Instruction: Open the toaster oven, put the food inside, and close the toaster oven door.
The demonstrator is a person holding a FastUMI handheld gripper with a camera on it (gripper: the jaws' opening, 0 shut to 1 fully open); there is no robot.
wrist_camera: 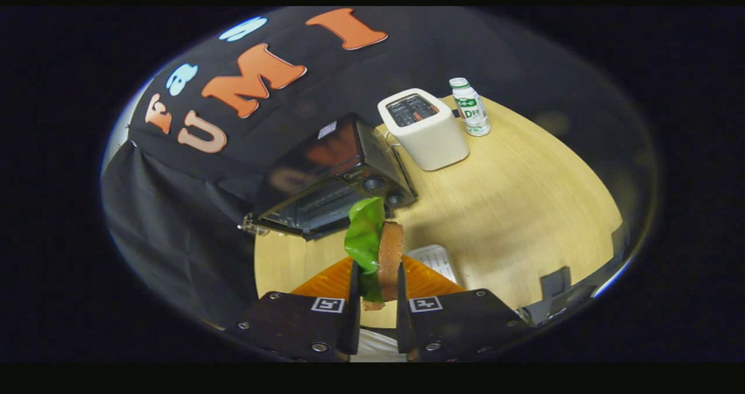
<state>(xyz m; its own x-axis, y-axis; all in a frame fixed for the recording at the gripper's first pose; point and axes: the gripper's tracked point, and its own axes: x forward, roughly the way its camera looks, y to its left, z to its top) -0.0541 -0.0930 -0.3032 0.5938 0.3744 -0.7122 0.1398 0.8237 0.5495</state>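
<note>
Fingers (375, 298) are closed down to a narrow gap and pinch the food (378, 254) between them: a slice of bread stood on edge w/ a green lettuce leaf against its left face, both sticking up well past the fingertips. It's lifted off the desk (524, 208), above an orange plate (326, 280). Toaster oven (334, 178) sits beyond the fingers, near the desk's edge by the booth wall, front glass facing this way; door angle is hard to judge (looks shut or only partly down, can't tell for sure). Risks from here: the leaf is loose, only its lower part is clamped, so it could flop or slide out on the way in and snag on the door rim. Bread held by a thin strip low down, so it may pivot or crumble if squeezed more. If the door isn't fully open, food will bump the glass. White toaster (425, 129) and a small bottle (470, 107) stand farther right, well apart from the path, low risk.
</note>
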